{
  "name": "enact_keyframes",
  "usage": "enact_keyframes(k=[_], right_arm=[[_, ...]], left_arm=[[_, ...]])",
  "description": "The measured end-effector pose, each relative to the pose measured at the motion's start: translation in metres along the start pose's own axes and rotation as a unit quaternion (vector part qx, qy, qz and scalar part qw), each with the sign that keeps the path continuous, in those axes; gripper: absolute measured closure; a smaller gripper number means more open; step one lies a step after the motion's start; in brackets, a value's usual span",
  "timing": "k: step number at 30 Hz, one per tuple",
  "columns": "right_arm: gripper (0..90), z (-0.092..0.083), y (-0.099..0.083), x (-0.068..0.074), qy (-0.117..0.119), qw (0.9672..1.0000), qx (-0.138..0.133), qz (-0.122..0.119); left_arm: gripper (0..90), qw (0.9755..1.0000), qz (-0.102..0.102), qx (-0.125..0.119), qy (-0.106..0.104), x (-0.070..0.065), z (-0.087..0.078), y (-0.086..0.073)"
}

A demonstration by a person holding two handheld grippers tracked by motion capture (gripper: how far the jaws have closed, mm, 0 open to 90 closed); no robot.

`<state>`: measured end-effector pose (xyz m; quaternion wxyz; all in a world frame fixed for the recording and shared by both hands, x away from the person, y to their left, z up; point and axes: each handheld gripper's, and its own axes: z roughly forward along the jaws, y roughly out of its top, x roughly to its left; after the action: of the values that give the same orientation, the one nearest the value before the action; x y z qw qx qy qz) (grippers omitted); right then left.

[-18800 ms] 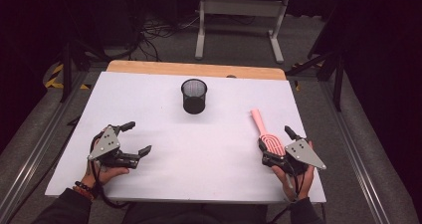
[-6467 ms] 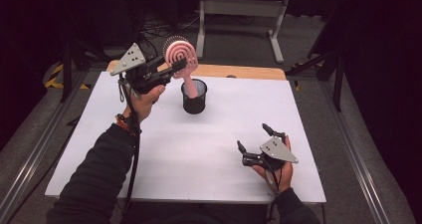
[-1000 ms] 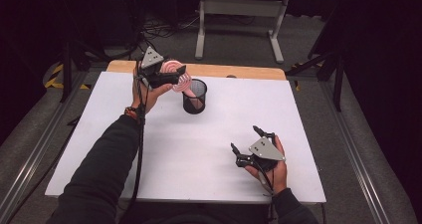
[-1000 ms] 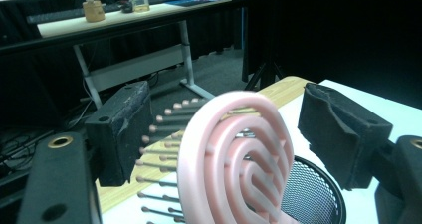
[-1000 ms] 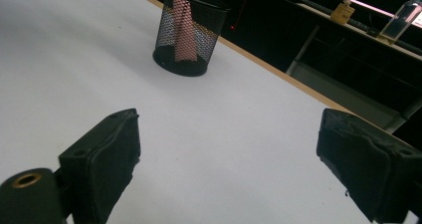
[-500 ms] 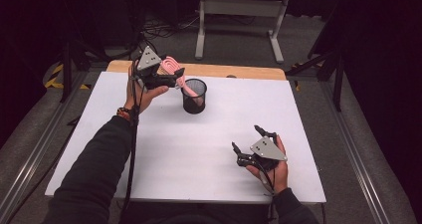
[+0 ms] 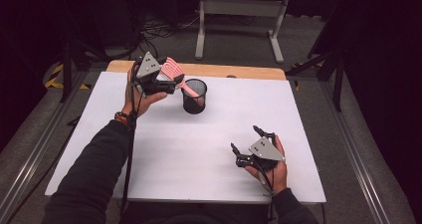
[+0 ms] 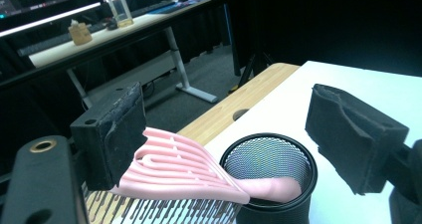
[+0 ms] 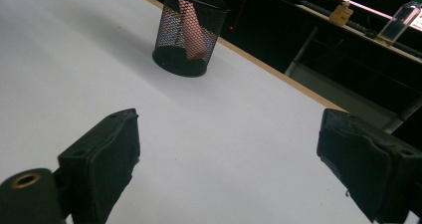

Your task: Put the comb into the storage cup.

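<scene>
Resting low on the near right of the white table [image 7: 164, 149], the right gripper [image 7: 247, 145] sits in the person's right hand with its 2 jaws spread wide and nothing between them, as the right gripper view confirms. Farther up the table, well apart from it, stands 1 black mesh cup [image 7: 194, 95], upright, near the far wooden edge. Tilted over the cup's rim lies 1 pink hairbrush [image 7: 174, 72], its handle down inside the cup and its ribbed head leaning out to the left. At that head hovers the left gripper [image 7: 164, 84], its 2 jaws having just been opening; in the left gripper view 1 pad [image 8: 115, 134] touches the brush head, while the other stands clear, so the brush is loose. Beyond the table stands 1 grey desk frame [image 7: 239, 15].
</scene>
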<state>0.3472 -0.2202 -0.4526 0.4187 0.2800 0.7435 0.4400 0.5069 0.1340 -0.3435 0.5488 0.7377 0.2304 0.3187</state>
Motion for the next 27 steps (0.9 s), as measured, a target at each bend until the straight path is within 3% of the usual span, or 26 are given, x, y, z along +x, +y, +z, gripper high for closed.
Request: enact_keyframes(k=[22, 27], right_arm=[[10.5, -0.001, 0.002, 0.001, -0.001, 1.0000, -0.004, 0.001], [10.4, -0.002, 0.002, 0.001, -0.002, 1.0000, -0.006, 0.004]], left_arm=[[15.7, 0.9978, 0.056, -0.019, -0.029, -0.023, -0.030, 0.014], [15.6, 0.9976, 0.063, -0.018, -0.024, -0.027, -0.033, 0.014]])
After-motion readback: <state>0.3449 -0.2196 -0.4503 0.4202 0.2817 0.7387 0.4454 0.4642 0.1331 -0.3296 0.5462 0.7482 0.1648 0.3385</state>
